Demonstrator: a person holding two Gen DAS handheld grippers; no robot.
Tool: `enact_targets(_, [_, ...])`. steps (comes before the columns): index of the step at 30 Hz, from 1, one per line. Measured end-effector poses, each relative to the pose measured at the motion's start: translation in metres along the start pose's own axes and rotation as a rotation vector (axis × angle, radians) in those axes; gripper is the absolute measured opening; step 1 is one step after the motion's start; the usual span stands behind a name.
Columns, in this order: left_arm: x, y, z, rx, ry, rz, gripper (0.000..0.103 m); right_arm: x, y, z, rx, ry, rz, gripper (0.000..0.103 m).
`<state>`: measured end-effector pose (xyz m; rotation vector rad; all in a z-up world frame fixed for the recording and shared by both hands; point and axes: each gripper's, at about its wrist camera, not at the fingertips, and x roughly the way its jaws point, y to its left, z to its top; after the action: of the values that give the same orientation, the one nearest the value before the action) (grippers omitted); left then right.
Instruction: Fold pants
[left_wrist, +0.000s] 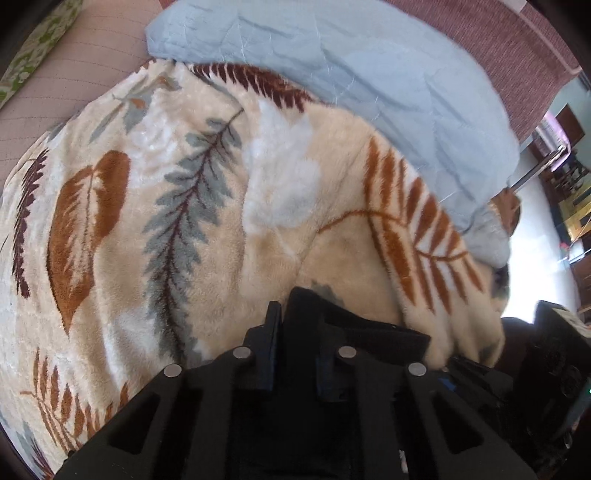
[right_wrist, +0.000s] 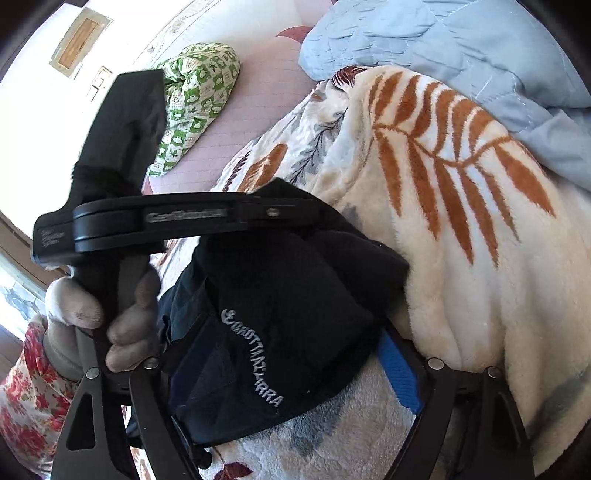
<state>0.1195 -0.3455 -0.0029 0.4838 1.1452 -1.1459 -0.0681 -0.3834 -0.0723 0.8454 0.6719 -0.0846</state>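
The black pants (right_wrist: 280, 325), with white lettering on the cloth, lie bunched on a cream blanket with leaf prints (right_wrist: 461, 258). My left gripper (left_wrist: 299, 317) is shut on a fold of the black pants (left_wrist: 354, 328), which fills the gap between its fingers. In the right wrist view the left gripper (right_wrist: 236, 214) is seen from the side, held by a gloved hand (right_wrist: 122, 332), reaching into the pants. My right gripper (right_wrist: 288, 373) is open, its fingers spread on either side of the bunched pants, with a blue pad on the right finger (right_wrist: 400, 373).
A light blue quilt (left_wrist: 369, 74) lies behind the blanket. A green-and-white patterned pillow (right_wrist: 195, 99) rests on the pink mattress (right_wrist: 240, 140) at the far left. The bed edge and bright floor (left_wrist: 539, 229) show at right.
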Motion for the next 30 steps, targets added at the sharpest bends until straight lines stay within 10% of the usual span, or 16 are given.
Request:
enact_targets(7, [-0.033,0.004,-0.007,-0.032,-0.078,-0.065,0.012,-0.003,-0.003,0.002,0.025,0.000,0.017,0.087])
enact_targets(12, [-0.032,-0.004,-0.011,-0.021,-0.073,-0.030,0.012,-0.002,-0.014,0.006,0.094,0.048,0.055,0.035])
enact_targets(30, [-0.167,0.041,-0.090,-0.189,-0.313,-0.050,0.012,-0.028,0.096,0.009,-0.152,0.154,0.241,0.025])
